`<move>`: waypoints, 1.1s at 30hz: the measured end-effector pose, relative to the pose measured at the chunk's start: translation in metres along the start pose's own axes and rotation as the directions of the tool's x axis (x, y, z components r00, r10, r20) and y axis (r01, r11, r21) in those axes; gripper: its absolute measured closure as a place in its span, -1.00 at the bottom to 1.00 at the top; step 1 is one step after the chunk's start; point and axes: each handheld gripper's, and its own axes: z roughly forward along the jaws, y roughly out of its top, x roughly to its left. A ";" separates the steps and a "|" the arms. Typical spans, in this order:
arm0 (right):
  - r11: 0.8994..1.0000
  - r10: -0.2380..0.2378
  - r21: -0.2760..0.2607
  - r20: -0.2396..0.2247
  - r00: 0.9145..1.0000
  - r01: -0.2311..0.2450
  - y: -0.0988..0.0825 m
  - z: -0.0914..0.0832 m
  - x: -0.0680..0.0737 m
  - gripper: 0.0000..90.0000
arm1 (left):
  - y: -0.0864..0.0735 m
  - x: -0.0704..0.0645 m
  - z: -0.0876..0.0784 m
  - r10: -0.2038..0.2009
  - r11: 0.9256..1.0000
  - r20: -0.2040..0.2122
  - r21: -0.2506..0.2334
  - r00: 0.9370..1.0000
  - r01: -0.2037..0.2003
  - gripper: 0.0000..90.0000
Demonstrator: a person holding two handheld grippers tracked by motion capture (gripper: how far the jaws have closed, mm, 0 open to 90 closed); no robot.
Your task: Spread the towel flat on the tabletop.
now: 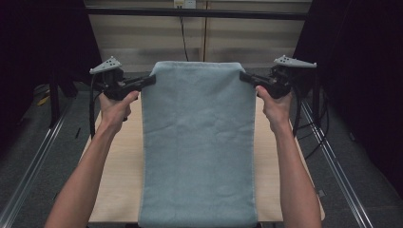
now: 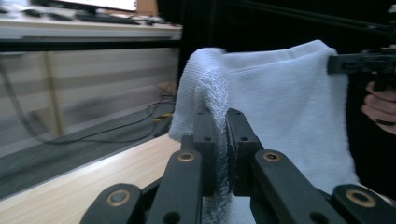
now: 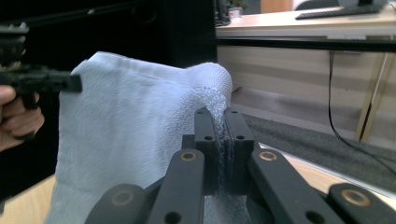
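Above the wooden counter point(image 1: 119, 190) we hold a pale blue towel point(image 1: 197, 147) stretched out between our two grippers, its upper edge raised and level, its length running down toward us over the middle of the counter and past the near edge. Our left gripper point(image 1: 151, 80) is clamped on the towel's top left corner, and our right gripper point(image 1: 243, 76) is clamped on the top right corner; both hands point(image 1: 116, 107) grip the handles from below, forearms coming in from the bottom of the high view.

Along the left gripper view we see the terry cloth point(image 2: 280, 107) pinched between the two black jaws, bunched into a fold just above them, with the other gripper point(image 2: 362, 63) biting the far corner. From the right gripper view the same holds in mirror: cloth point(image 3: 135, 135) squeezed between the jaws, the far gripper point(image 3: 51, 81) fixed on the opposite corner.

Beyond the counter stands a slatted wooden wall panel point(image 1: 142, 33) with a black cable point(image 1: 183, 33) hanging down it.
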 end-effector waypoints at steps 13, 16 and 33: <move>0.996 -0.030 0.079 -0.069 0.997 0.035 -0.085 -0.081 0.055 0.93 | -0.080 -0.067 -0.068 0.027 0.995 0.087 0.094 0.996 -0.035 0.88; 0.987 -0.035 0.156 -0.085 0.996 0.048 -0.105 -0.095 0.072 0.93 | -0.106 -0.082 -0.079 0.009 0.989 0.094 0.143 0.996 -0.022 0.89; 0.847 0.077 0.532 -0.091 0.993 -0.017 -0.240 -0.108 0.120 0.93 | -0.231 -0.123 -0.095 -0.118 0.845 0.168 0.534 0.979 0.011 0.88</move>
